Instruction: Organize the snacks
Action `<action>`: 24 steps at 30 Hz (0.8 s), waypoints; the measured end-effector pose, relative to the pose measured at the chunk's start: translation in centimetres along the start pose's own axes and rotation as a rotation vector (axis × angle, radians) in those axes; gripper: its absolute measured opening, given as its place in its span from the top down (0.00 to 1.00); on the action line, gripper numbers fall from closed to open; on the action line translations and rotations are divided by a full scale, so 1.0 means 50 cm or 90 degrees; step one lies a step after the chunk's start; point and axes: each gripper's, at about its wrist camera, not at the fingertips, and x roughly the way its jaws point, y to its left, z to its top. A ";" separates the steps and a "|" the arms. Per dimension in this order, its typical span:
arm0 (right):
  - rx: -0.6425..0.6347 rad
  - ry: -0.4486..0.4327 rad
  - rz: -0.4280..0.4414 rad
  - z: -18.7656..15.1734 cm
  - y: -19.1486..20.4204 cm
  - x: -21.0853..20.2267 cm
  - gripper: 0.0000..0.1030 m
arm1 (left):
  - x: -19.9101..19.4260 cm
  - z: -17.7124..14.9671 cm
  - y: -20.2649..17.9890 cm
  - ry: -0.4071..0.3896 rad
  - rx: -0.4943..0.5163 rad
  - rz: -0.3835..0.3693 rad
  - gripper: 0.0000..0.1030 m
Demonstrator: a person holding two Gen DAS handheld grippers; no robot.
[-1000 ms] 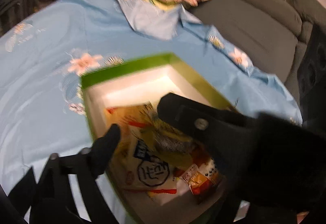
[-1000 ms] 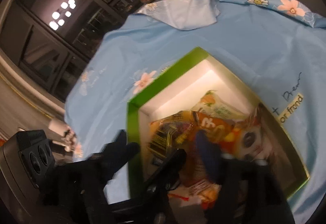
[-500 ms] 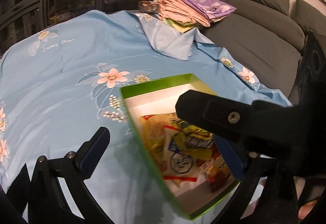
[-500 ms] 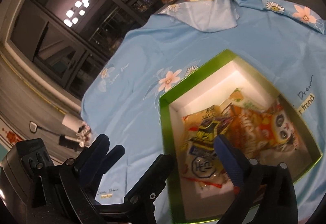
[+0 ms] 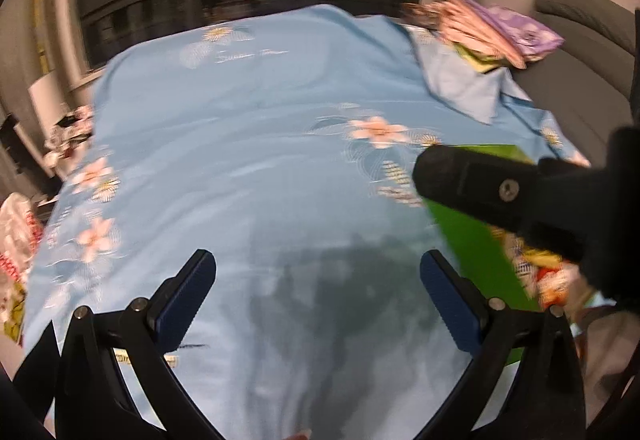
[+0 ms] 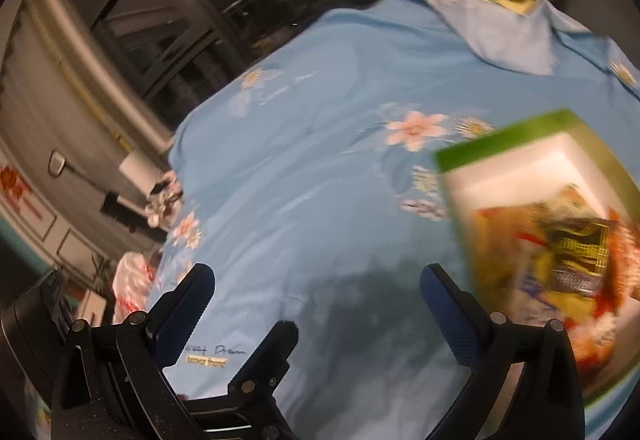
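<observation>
A green box with a white inside (image 6: 560,144) holds several colourful snack packets (image 6: 560,248) at the right of the right wrist view. In the left wrist view its green wall (image 5: 476,240) shows at the right, partly hidden by the right gripper's finger. My left gripper (image 5: 318,280) is open and empty above the bare blue floral cloth (image 5: 248,168). My right gripper (image 6: 316,292) is open and empty, left of the box. A red-and-white snack bag (image 5: 14,240) lies at the cloth's far left edge, also in the right wrist view (image 6: 132,280).
A stack of folded pink and purple cloths (image 5: 492,28) lies at the far right corner by a grey sofa (image 5: 580,52). Dark windows stand behind the table. A white vase with flowers (image 6: 160,196) stands off the left edge.
Both grippers have pulled back from the box and swung left. The box went from the middle of both views to the right edge. Both stay open and empty.
</observation>
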 end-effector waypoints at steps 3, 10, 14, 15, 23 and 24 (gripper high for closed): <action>-0.073 -0.002 -0.012 -0.013 0.070 0.039 0.01 | 0.006 -0.022 0.063 0.013 -0.009 0.041 0.00; -0.197 0.011 -0.036 -0.040 0.155 0.117 0.01 | 0.040 -0.072 0.167 0.013 -0.048 0.099 0.00; -0.208 0.024 -0.040 -0.041 0.162 0.148 0.01 | 0.087 -0.110 0.228 0.068 -0.100 0.106 0.00; -0.210 0.027 -0.045 -0.039 0.160 0.157 0.01 | 0.092 -0.113 0.237 0.076 -0.108 0.107 0.00; -0.100 0.093 -0.158 -0.039 0.076 0.161 0.01 | 0.074 -0.080 0.191 0.048 -0.071 -0.011 0.00; -0.086 0.091 -0.160 -0.035 0.062 0.148 0.01 | 0.073 -0.074 0.170 0.051 -0.060 -0.031 0.00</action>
